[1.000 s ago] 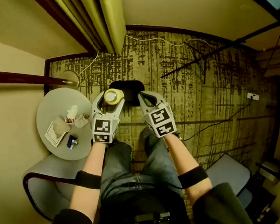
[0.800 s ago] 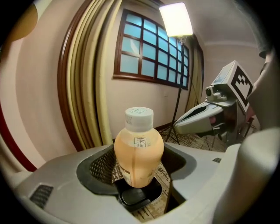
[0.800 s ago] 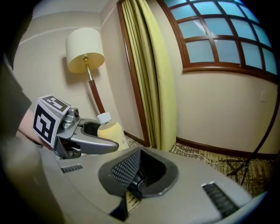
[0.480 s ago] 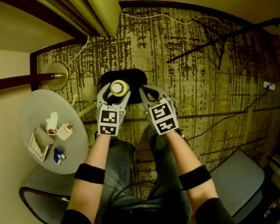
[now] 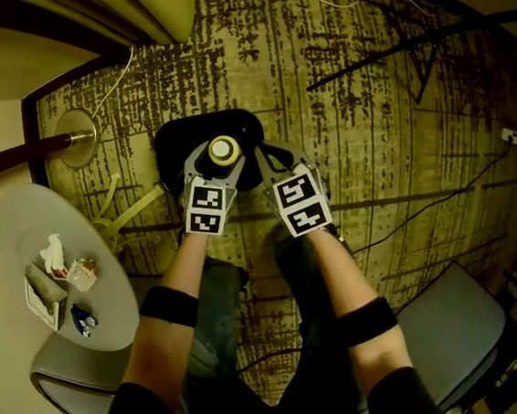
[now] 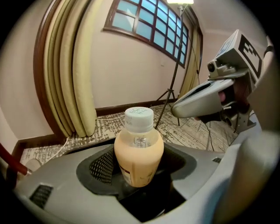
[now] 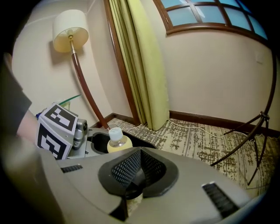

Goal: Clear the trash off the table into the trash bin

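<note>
Bottle [image 6: 139,151] upright between left gripper [image 6: 139,175] fingers [image 6: 57,188], over trash bin [image 5: 178,140]

Dim yellowish light, heavy fisheye distortion.

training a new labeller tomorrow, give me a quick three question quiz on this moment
1. Multiple choice: what does the left gripper hold? A a spoon; B a capped bottle; C nothing.
2. True or false: the right gripper has its fingers shut, with nothing between them.
3. Fill in: in the head view the bottle hangs over the black ___.
Key: 1 B; 2 true; 3 trash bin.
</note>
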`<state>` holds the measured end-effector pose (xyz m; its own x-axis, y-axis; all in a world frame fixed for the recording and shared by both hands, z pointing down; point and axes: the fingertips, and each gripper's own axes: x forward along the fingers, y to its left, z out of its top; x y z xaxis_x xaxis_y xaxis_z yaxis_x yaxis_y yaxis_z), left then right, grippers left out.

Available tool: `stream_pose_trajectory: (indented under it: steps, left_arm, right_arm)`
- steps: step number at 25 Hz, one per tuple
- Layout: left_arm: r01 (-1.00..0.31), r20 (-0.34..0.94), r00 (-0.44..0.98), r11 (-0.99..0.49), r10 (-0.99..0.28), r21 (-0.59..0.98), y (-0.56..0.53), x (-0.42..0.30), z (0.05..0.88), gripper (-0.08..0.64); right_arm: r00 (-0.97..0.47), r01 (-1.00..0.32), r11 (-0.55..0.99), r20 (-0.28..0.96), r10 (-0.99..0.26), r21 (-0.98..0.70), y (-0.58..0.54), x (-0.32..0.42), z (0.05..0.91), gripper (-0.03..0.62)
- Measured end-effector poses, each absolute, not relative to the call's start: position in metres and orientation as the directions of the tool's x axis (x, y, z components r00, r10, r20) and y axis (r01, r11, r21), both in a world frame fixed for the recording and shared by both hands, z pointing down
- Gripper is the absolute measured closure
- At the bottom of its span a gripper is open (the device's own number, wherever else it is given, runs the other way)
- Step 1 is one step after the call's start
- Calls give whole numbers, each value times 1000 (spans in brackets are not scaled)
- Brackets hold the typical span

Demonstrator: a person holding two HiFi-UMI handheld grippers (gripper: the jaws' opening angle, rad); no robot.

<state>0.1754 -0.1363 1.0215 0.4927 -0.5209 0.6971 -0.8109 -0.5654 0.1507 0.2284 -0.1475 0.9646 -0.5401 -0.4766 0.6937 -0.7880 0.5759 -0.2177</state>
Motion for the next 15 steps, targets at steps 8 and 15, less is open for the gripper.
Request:
stream_pose_trajectory:
  steps: [8, 15]
  left_arm:
    - [-805, 723, 506, -559, -471, 200, -130, 189, 1068, 230]
    - [-796, 737, 512, -566, -441, 215, -124, 193, 1070, 146]
  right_arm:
    - [-526, -806, 546, 704, -478, -231, -149, 247, 991, 592]
    - [-519, -816, 524, 709, -477, -245, -144, 250, 988, 591]
